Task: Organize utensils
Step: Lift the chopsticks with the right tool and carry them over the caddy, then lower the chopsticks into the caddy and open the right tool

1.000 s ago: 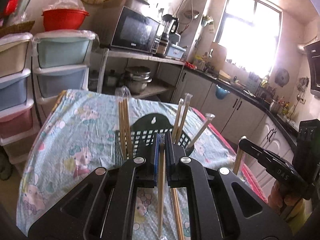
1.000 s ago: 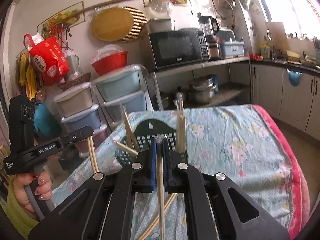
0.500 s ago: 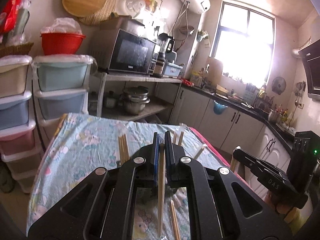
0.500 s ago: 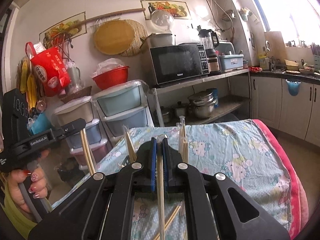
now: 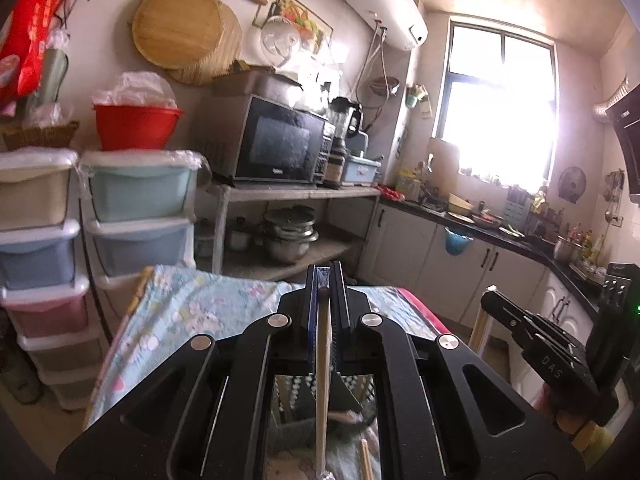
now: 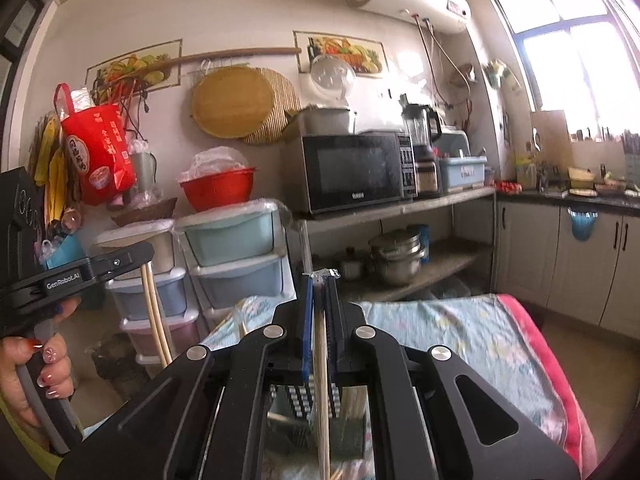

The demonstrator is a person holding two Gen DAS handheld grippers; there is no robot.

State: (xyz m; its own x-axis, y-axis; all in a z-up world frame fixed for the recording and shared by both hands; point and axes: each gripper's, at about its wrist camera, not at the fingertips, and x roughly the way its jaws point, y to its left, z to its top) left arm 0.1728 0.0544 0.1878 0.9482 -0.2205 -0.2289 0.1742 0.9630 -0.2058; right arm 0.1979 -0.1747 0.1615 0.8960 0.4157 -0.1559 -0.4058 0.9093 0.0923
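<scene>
My left gripper is shut on pale wooden chopsticks that hang down between its blue pads. My right gripper is shut on plastic-wrapped chopsticks the same way. Each gripper shows in the other's view: the right gripper with sticks below it, the left gripper with a pair of sticks dangling. The dark slotted utensil basket lies low beneath both grippers, mostly hidden by their bodies; a sliver of the basket shows through the left frame.
A table with a floral cloth lies below, its red edge at the right. A loose chopstick rests on the cloth. Stacked plastic drawers, a microwave shelf and kitchen cabinets stand behind. A hand holds the left gripper's handle.
Both grippers rose and tipped upward with their chopsticks. The basket and the sticks standing in it dropped from mid-view to below the gripper bodies.
</scene>
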